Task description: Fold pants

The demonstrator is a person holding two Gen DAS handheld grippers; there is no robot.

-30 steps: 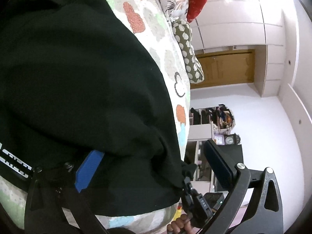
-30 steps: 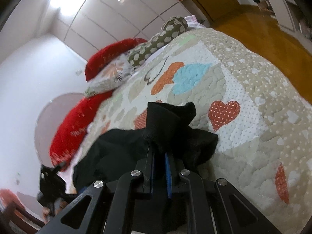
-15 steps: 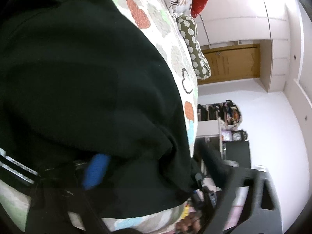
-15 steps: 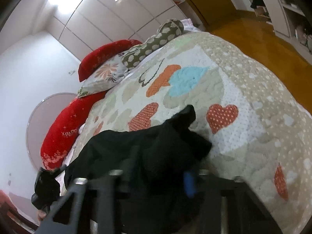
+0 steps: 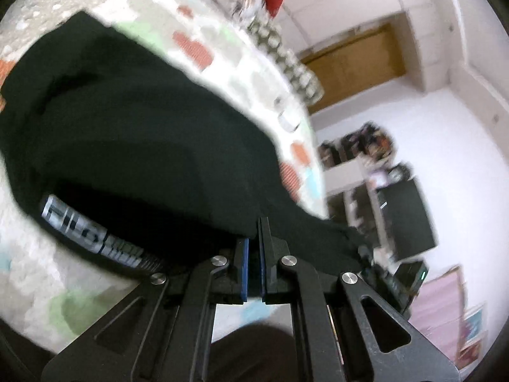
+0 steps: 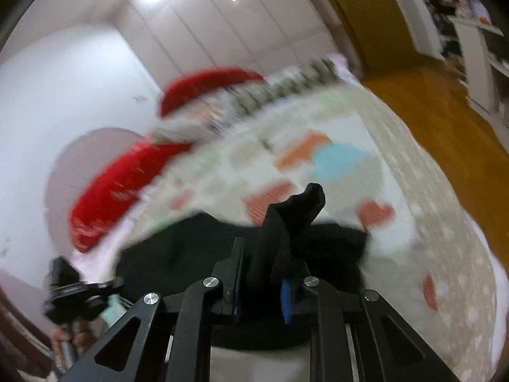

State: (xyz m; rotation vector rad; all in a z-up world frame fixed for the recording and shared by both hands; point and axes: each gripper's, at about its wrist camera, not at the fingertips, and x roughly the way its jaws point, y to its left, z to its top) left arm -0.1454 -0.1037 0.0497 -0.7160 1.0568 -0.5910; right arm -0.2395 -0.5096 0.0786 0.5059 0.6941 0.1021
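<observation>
The left gripper (image 5: pixel 253 238) has its two blue-padded fingers drawn close together, with only a thin slit between them, and they pinch the near edge of the one pair of black pants (image 5: pixel 136 146). From that pinch the cloth spreads away toward ten and eleven o'clock across the patterned quilt (image 5: pixel 222 47), a grey printed logo band (image 5: pixel 92 232) lying along its lower left edge at about eight o'clock. The right gripper (image 6: pixel 261 254) stands with its fingers parted; a bunched fold of the same pants (image 6: pixel 286 222) rises between them, lying against the right finger, and one blue pad shows at the base on that side; whether the fingers press the cloth I cannot tell. Beyond the right gripper the quilt (image 6: pixel 413 191) carries orange, red and blue shapes. At ten to twelve o'clock lie two red pillows (image 6: pixel 121 184), with a spotted green pillow (image 6: pixel 286 82) at twelve. A wooden floor (image 6: pixel 445 108) runs past at two o'clock. At eight o'clock in the right wrist view, the other gripper (image 6: pixel 73 289) appears small at the far end of the pants. In the left wrist view, a brown door (image 5: pixel 353 63) sits at one o'clock, shelving (image 5: pixel 359 156) at three.
</observation>
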